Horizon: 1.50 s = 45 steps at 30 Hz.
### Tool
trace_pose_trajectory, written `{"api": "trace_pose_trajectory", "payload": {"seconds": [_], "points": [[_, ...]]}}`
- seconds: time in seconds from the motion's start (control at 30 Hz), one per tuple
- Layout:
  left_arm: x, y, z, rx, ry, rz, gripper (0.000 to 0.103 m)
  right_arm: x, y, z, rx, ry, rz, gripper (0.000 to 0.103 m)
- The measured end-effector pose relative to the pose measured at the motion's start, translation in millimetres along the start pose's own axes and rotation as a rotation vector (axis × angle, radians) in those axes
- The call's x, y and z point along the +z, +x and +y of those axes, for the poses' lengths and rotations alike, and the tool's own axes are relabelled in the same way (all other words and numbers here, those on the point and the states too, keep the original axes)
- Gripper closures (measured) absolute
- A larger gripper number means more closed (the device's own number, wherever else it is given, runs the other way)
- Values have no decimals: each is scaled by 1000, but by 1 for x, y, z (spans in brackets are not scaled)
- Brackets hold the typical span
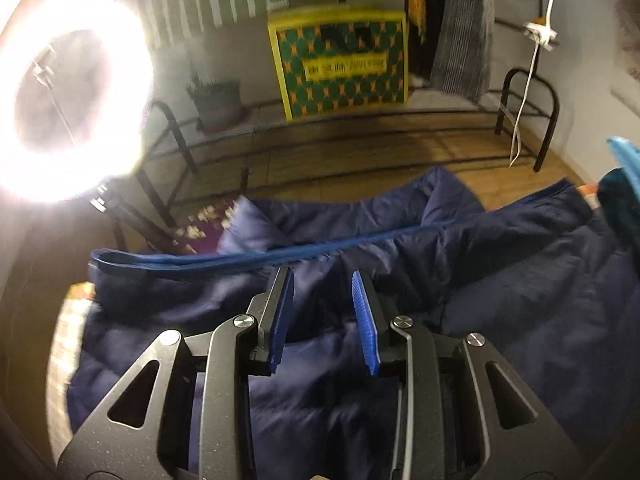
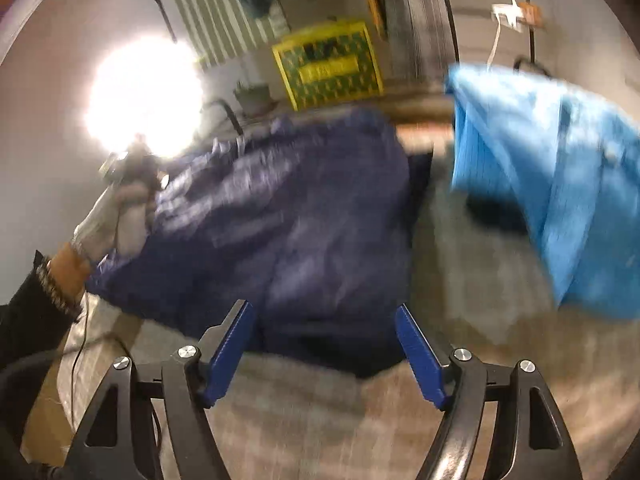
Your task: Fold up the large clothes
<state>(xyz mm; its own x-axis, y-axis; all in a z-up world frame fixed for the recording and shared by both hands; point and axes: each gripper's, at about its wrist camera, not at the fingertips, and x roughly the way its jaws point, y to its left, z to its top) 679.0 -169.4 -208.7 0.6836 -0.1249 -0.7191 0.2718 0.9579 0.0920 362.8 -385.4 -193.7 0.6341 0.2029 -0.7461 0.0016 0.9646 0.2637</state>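
Observation:
A large navy padded jacket (image 1: pixel 360 248) lies spread on the surface, its brighter blue zipper edge (image 1: pixel 248 258) running across it. My left gripper (image 1: pixel 322 276) is open just above the jacket, with nothing between its blue pads. In the right wrist view the same jacket (image 2: pixel 280 220) lies bunched on a grey cloth-covered surface (image 2: pixel 320 420). My right gripper (image 2: pixel 324 312) is wide open and empty over the jacket's near edge. The view is motion-blurred.
A light blue garment (image 2: pixel 552 184) hangs or lies at the right, also showing in the left wrist view (image 1: pixel 624 196). A bright ring light (image 1: pixel 72 112) stands at the left. Behind are a black metal rack (image 1: pixel 360 128), a yellow-green box (image 1: pixel 344 60) and a potted plant (image 1: pixel 218 100).

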Motion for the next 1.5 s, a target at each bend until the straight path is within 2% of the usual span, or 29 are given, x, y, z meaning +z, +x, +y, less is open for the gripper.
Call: {"api": "trace_pose_trajectory", "payload": {"seconds": [0.1, 0.17, 0.3, 0.37, 0.47, 0.53, 0.67, 0.73, 0.83, 0.93, 1.0, 1.03, 1.07, 1.17, 1.23, 1.33, 1.47, 1.5], "points": [[-7, 32, -4, 29, 2, 64, 72, -9, 18, -13, 9, 63, 31, 26], [-7, 37, -9, 39, 19, 58, 72, -13, 30, -24, 30, 125, 54, 24], [-5, 23, -4, 27, 3, 53, 72, -18, 38, -35, 85, 201, 43, 20], [-9, 2, 1, -23, -50, 30, 72, -20, 37, -31, 90, 202, 33, 18], [-31, -51, -14, -106, -36, -3, 72, -24, 37, -28, 119, 244, 33, 18], [-59, -85, -33, -133, 7, -6, 72, -29, 34, -25, 124, 276, 25, 18], [-110, -125, -60, -174, 20, -14, 72, -31, 33, -24, 153, 356, 1, 18], [-124, -127, -70, -173, 40, -8, 72, -30, 35, -23, 166, 395, -29, 18], [-142, -116, -85, -203, 30, 53, 72, -24, 42, -23, 144, 450, -63, 17], [-156, -110, -99, -150, 89, 5, 72, -16, 52, -26, 121, 514, -88, 18], [-159, -110, -102, -136, 101, -20, 72, -10, 57, -26, 84, 535, -108, 25], [-157, -111, -102, -137, 105, -13, 72, -6, 59, -25, 65, 536, -115, 35], [-155, -110, -101, -139, 108, -6, 72, -4, 62, -24, 49, 529, -117, 54], [-157, -133, -85, -165, 52, -23, 72, 4, 63, -19, 16, 510, -114, 77], [-164, -153, -72, -176, 5, -56, 72, 9, 53, -14, 8, 470, -133, 82], [-175, -161, -61, -175, -27, -63, 72, 22, 35, 4, -34, 368, -167, 86], [-190, -131, -55, -217, -69, 26, 72, 44, 16, 44, -99, 212, -207, 89], [-191, -127, -54, -228, -80, 28, 72, 48, 12, 52, -106, 183, -214, 89]]}}
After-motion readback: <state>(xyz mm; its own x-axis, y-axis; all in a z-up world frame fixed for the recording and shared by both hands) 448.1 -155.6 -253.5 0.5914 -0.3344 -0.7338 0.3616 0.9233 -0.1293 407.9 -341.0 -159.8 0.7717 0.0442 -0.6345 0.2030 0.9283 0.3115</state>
